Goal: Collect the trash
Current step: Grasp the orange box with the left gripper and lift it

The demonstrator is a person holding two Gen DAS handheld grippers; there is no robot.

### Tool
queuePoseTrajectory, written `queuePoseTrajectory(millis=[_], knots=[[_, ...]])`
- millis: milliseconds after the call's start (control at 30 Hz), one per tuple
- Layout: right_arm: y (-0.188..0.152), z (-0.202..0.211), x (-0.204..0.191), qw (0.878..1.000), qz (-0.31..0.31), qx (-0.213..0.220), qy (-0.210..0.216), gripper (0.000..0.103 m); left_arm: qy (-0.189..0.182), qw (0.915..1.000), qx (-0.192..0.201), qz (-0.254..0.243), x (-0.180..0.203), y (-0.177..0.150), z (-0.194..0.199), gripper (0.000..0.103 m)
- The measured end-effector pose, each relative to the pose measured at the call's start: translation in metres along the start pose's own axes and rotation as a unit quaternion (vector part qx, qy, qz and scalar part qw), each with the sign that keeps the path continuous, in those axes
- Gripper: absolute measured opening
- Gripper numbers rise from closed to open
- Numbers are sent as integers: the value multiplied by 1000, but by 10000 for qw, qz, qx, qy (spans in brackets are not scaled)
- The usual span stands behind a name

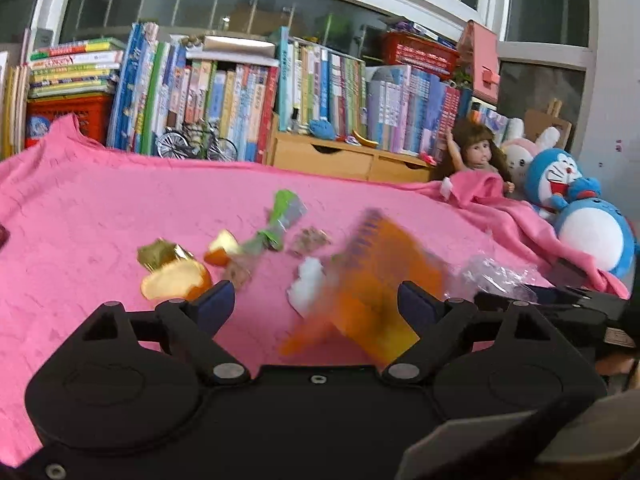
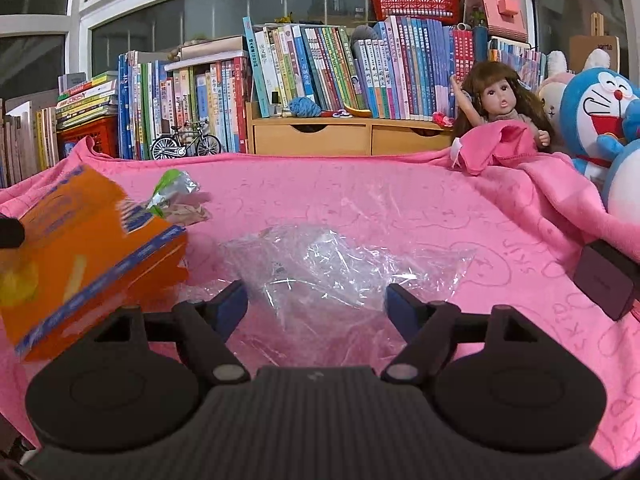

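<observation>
Covering the bench, a pink cloth (image 2: 360,200) carries all the trash. At ten o'clock from the right gripper (image 2: 316,304) an orange packet (image 2: 88,256) sits blurred; it looks light and crinkly, best pinched at an edge. A clear plastic bag (image 2: 332,264) lies at twelve, flimsy and slippery, so I'd take a bunched fold. The left gripper (image 1: 316,304) faces orange peel (image 1: 176,280) at ten. Both sets of fingers gape wide, empty.

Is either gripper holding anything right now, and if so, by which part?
Neither. The left gripper is open, with the blurred orange box loose between its fingers. The right gripper is open over the clear plastic bag.
</observation>
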State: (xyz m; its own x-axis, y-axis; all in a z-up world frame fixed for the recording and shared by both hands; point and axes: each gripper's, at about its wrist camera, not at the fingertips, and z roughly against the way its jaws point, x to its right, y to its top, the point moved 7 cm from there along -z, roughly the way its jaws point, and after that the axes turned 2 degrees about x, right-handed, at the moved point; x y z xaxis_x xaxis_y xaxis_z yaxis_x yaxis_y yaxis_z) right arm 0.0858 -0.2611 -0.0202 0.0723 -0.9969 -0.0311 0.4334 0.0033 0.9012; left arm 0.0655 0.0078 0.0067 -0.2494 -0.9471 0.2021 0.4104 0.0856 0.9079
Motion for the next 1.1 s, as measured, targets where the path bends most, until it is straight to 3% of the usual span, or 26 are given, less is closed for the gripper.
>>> queuePoseTrajectory(millis=[200, 333, 467, 600, 967, 1100], knots=[[-1, 4, -7, 9994, 331, 65, -70, 85, -212, 9995, 59, -232, 20, -4, 19, 89], [0, 5, -6, 9994, 328, 84, -68, 86, -339, 9967, 176, -711, 39, -3, 26, 93], [-2, 6, -5, 9994, 324, 81, -66, 86, -31, 9859, 129, -1669, 58, -19, 14, 97], [-3, 8, -5, 9993, 361, 77, -54, 86, 127, 9780, 115, -2079, 69, -34, 4, 97], [-6, 7, -6, 9994, 332, 76, -52, 86, 592, 9826, 285, -1738, 62, -35, -35, 98], [-6, 8, -7, 9992, 381, 88, -45, 86, 510, 9825, 444, -1737, 65, -36, -35, 93]])
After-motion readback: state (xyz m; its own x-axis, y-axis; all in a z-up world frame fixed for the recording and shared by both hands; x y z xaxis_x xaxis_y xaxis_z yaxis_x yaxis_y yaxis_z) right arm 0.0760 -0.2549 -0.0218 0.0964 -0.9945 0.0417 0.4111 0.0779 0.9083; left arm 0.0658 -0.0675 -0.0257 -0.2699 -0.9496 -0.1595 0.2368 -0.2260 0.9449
